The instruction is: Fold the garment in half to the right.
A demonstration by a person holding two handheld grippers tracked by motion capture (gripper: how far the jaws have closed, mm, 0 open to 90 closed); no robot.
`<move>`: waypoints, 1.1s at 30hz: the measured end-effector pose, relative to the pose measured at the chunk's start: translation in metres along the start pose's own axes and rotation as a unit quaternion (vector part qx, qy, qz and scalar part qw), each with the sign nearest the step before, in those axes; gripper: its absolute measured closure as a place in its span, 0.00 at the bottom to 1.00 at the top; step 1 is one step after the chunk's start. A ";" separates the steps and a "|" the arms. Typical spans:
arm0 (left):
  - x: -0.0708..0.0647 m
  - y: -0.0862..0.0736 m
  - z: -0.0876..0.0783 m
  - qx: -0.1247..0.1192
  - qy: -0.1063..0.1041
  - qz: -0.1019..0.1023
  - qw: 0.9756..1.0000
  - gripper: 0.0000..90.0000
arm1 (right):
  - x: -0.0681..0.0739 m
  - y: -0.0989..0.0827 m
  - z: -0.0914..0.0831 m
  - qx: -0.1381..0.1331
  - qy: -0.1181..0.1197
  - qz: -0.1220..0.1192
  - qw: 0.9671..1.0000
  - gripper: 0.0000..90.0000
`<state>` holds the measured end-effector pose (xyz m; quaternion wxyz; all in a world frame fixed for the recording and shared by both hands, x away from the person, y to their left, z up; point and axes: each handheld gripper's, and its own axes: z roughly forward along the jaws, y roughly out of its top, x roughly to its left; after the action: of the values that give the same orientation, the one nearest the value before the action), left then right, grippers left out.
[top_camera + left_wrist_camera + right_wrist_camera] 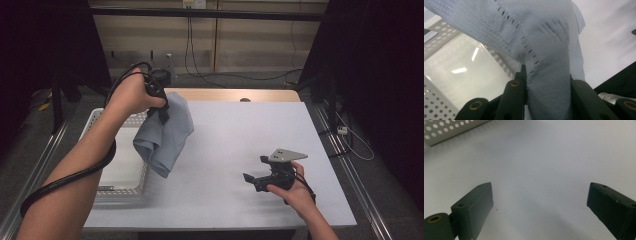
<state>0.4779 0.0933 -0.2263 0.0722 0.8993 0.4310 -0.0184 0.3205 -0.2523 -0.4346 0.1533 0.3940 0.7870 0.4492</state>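
Observation:
A pale blue knitted cloth [167, 134] hangs in the air over the right rim of the white perforated basket [125, 172]. My left gripper [161, 106] is shut on the cloth's top and holds it up. In the left gripper view the cloth [544, 50] drapes down between the black jaws, with the basket's floor [461, 75] below. My right gripper [254, 181] rests low over the white table at the front right, open, with nothing between its jaws. Its view looks along the spread jaws [541, 202] onto bare table.
The white table top [240, 140] spreads from the basket to the right edge. A wooden strip [235, 95] runs along the table's far edge. Cables [200, 70] trail on the floor behind. A corner of the basket [446, 130] lies ahead of the right gripper.

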 end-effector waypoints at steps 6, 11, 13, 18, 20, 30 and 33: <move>0.003 -0.004 -0.005 -0.001 -0.002 -0.003 1.000 0.83 | 0.000 0.000 0.000 0.000 0.001 -0.001 1.000 0.08; 0.006 -0.007 -0.009 -0.001 -0.003 -0.006 1.000 0.83 | 0.001 0.000 0.001 0.000 0.002 -0.002 1.000 0.08; 0.007 -0.008 -0.009 -0.001 -0.004 -0.006 1.000 0.83 | 0.001 0.000 0.001 0.000 0.001 -0.002 1.000 0.08; 0.011 -0.011 -0.011 0.001 -0.004 -0.008 1.000 0.83 | 0.001 0.000 0.001 0.001 0.001 -0.003 1.000 0.08; 0.014 -0.012 -0.012 0.000 -0.004 -0.011 1.000 0.83 | 0.001 0.000 0.001 0.001 0.001 -0.003 1.000 0.08; 0.021 -0.017 -0.017 -0.002 -0.006 -0.017 1.000 0.83 | 0.001 0.000 0.001 0.000 0.000 -0.002 1.000 0.08; 0.023 -0.018 -0.019 -0.002 -0.006 -0.020 1.000 0.83 | 0.001 0.001 0.001 0.000 0.000 -0.003 1.000 0.08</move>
<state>0.4775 0.1247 -0.2121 0.0759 0.8902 0.4485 -0.0241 0.3211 -0.2512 -0.4343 0.1550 0.3916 0.7885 0.4482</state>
